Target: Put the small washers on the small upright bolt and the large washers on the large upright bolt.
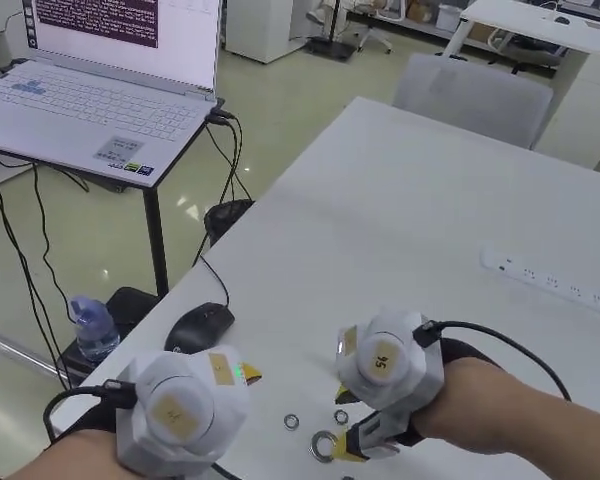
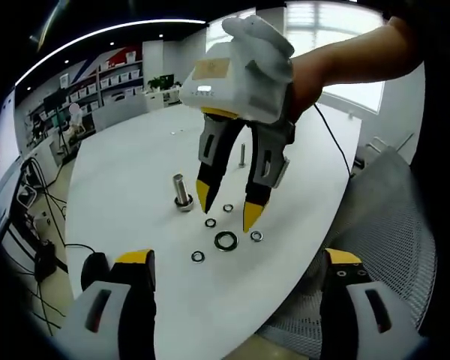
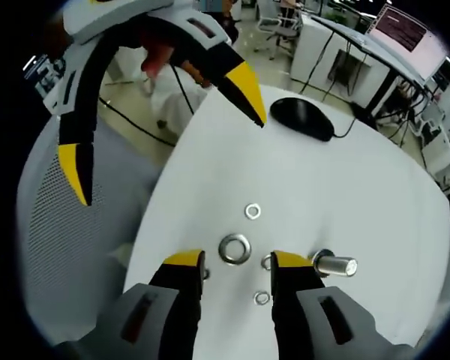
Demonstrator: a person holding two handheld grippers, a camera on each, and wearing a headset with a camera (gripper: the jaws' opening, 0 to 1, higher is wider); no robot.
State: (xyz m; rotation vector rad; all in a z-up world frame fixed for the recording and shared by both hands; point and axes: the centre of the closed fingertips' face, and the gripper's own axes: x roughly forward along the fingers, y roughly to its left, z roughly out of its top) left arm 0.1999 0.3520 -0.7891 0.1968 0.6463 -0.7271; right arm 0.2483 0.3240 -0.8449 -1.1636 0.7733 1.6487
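Washers sit loose on the white tabletop (image 1: 430,200) near its front edge: several small flat silver metal washers (image 2: 211,223) scattered around one large silver metal washer (image 2: 226,241). None of them is on a bolt yet, so the sorting looks barely begun. The large upright steel bolt (image 2: 182,191), thick and standing on its head, is just beside the scatter. The small upright bolt (image 2: 242,155), a thin pin, stands farther back on the table.

From the left gripper view, the white hand-held right gripper with yellow-tipped jaws (image 2: 226,210) points down at the washers. Its jaws are spread, one tip on each side of the large washer and close above the tabletop. Its own view shows the ring lying between the two yellow tips with nothing pinched. That stance reads as lining up for a pick. A thin ring lying flat gives little edge to catch, so I would expect the tips to need to come right down to the surface before closing.

The matching white left gripper (image 2: 238,259) hangs back on the near side, jaws wide apart and empty. It is probably kept clear so the other has room.

A black computer mouse (image 1: 198,325) lies toward the table's left edge, well apart from the washers.
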